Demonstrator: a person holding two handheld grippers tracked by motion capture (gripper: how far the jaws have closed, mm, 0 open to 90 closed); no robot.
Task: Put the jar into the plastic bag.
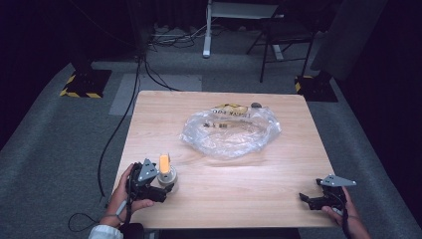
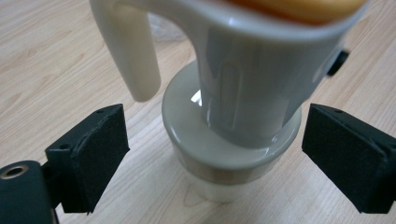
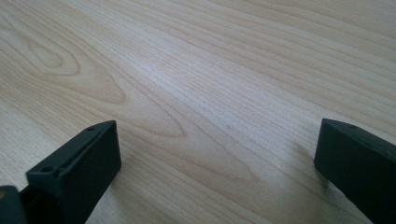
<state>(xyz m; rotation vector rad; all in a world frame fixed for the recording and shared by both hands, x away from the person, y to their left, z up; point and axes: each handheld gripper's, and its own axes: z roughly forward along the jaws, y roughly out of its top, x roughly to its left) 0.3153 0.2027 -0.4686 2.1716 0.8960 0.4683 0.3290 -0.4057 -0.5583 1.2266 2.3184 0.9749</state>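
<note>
A small cream-coloured device with an orange top stands upright on the wooden table near its front left corner. In the left gripper view its round base sits between the two pads, with a curved cream handle at the upper left. My left gripper is open around that base, both pads clear of it. My right gripper rests low at the front right, open, with bare wood between its jaws.
A crumpled clear plastic bag with yellow-and-black printing lies at the table's middle back. A small dark object sits by the far edge. Cables run over the grey floor at left; a chair stands behind.
</note>
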